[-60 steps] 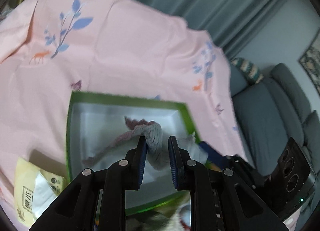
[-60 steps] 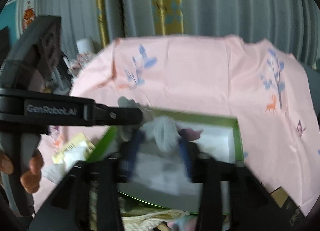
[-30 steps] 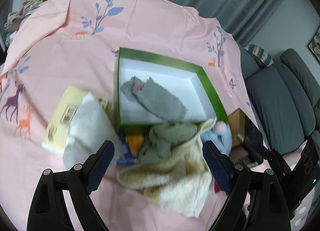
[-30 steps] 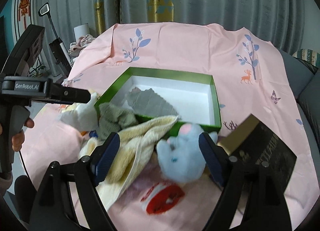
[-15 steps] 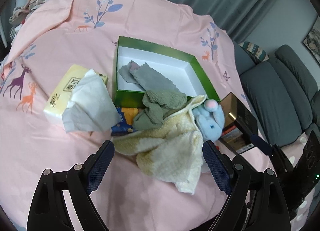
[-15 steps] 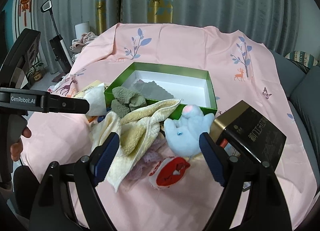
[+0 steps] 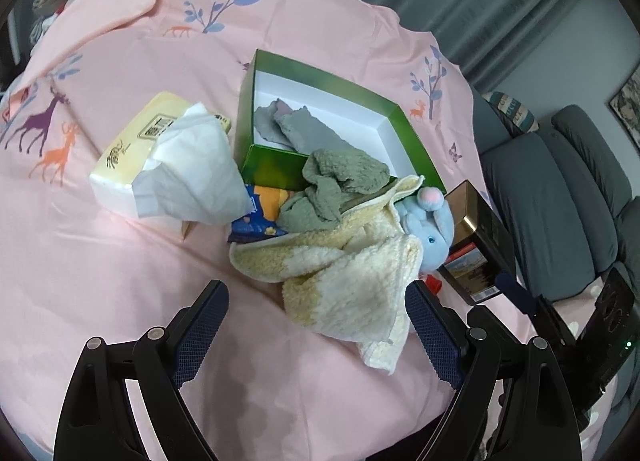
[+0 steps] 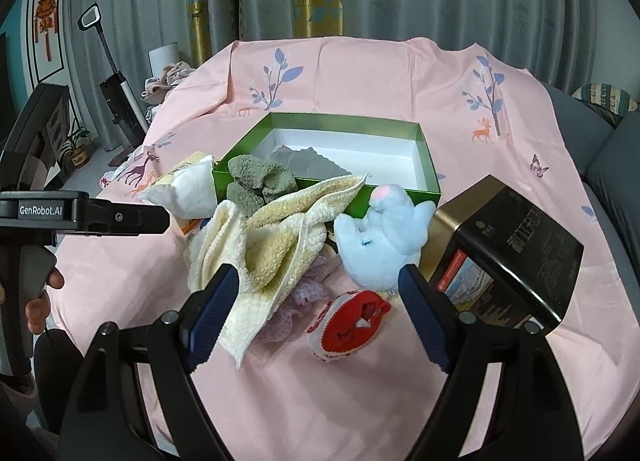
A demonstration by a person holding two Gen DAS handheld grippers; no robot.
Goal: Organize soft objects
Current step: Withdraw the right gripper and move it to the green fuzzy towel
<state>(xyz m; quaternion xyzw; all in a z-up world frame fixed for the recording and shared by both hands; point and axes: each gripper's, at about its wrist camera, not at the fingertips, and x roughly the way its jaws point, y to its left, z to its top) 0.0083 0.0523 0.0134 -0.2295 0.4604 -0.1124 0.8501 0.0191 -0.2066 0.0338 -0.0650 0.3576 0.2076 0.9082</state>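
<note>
A green box (image 7: 332, 81) (image 8: 428, 165) with a white inside stands on the pink cloth and holds a grey sock (image 7: 304, 133) (image 8: 304, 161). In front of it lie a green sock (image 7: 340, 181) (image 8: 260, 179), a yellow towel (image 7: 348, 273) (image 8: 260, 249), a blue plush rabbit (image 7: 434, 229) (image 8: 380, 241), a lilac knit piece (image 8: 308, 293) and a red and white item (image 8: 352, 321). My left gripper (image 7: 316, 325) is open and empty above the near end of the towel. My right gripper (image 8: 318, 313) is open and empty above the pile.
A yellow tissue pack (image 7: 160, 149) (image 8: 180, 177) lies left of the box. A blue and orange packet (image 7: 260, 213) sits under the socks. A black and gold box (image 7: 476, 245) (image 8: 508, 249) stands right of the rabbit. A grey sofa (image 7: 560, 189) is at the right.
Both grippers let go of the grey sock in the box, opened wide and pulled back. Both views now take in the whole pile from farther off.
</note>
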